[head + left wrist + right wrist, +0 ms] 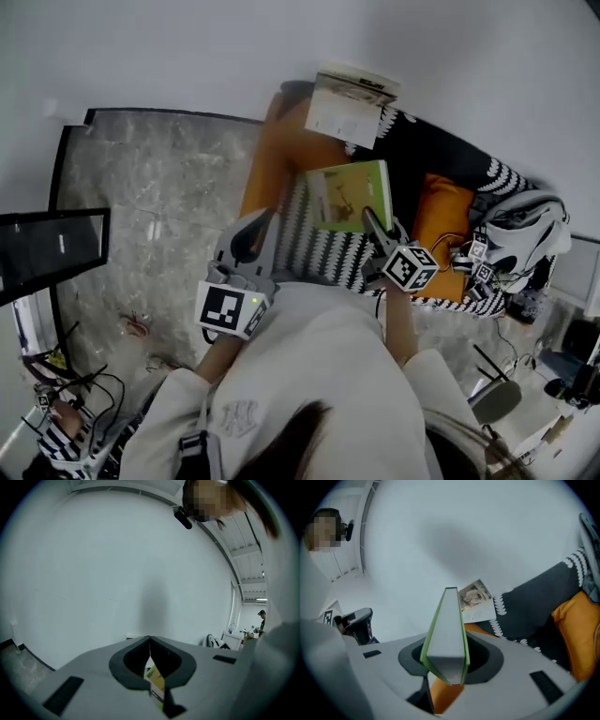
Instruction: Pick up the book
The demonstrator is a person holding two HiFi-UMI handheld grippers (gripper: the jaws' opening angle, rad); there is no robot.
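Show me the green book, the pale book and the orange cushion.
green book [349,195], head view, middle of front cover
pale book [345,108], head view, middle of cover
orange cushion [441,220], head view, its middle

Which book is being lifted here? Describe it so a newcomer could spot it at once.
Above the black-and-white patterned throw with an orange cushion, the right gripper holds a green book by its edge. Unlike the pale book nearer the wall, its cover is bright green.

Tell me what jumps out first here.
The green book, clamped in the right gripper and held over the black-and-white patterned throw. Next, a pale book by the white wall beyond it, and the orange cushion at the right.
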